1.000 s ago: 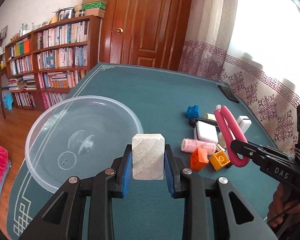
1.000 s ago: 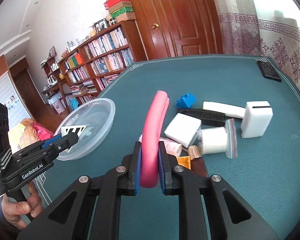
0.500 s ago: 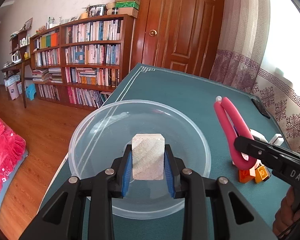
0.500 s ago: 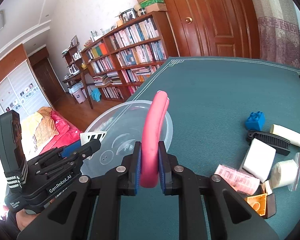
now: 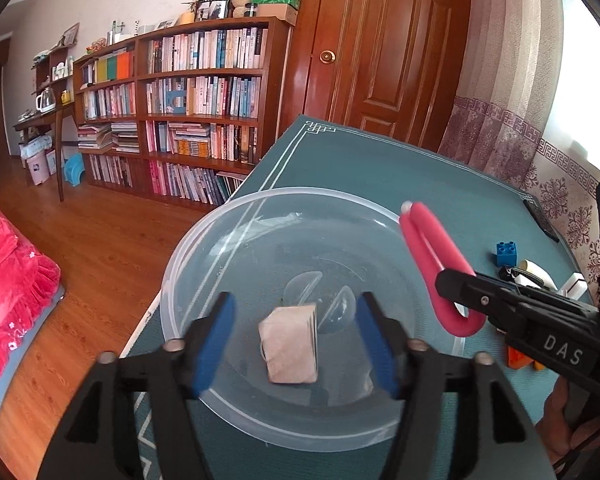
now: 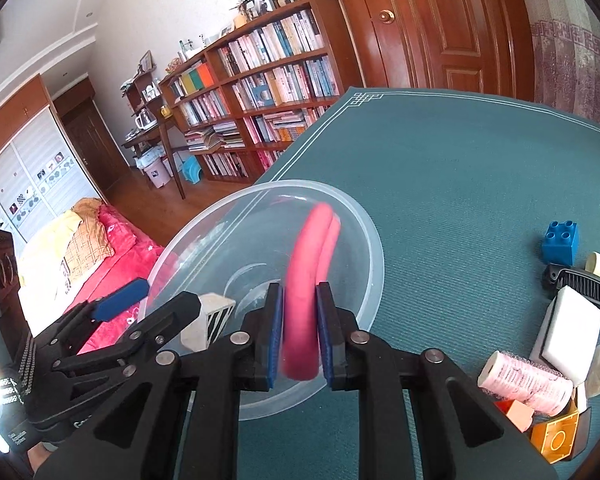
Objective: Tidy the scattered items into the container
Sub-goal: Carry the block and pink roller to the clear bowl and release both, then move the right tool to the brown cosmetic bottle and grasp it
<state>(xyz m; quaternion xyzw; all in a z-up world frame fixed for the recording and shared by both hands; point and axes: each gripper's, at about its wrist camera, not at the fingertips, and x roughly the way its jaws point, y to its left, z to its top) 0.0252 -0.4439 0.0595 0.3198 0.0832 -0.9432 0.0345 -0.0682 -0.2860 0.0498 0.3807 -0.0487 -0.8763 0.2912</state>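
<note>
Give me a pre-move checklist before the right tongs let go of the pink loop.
1. Left tongs open, wooden block released into the clear bowl: ok.
2. Right tongs gripping the pink loop: ok, pads close on both sides.
3. Loop over the bowl: ok, its far end sits above the interior.
4. Loop's bent end past the bowl's near rim: cannot tell.
5. Drop spot free of the block: ok, the block lies left of the loop.
6. Left tongs out of the loop's path: not ok, they hang over the bowl.
</note>
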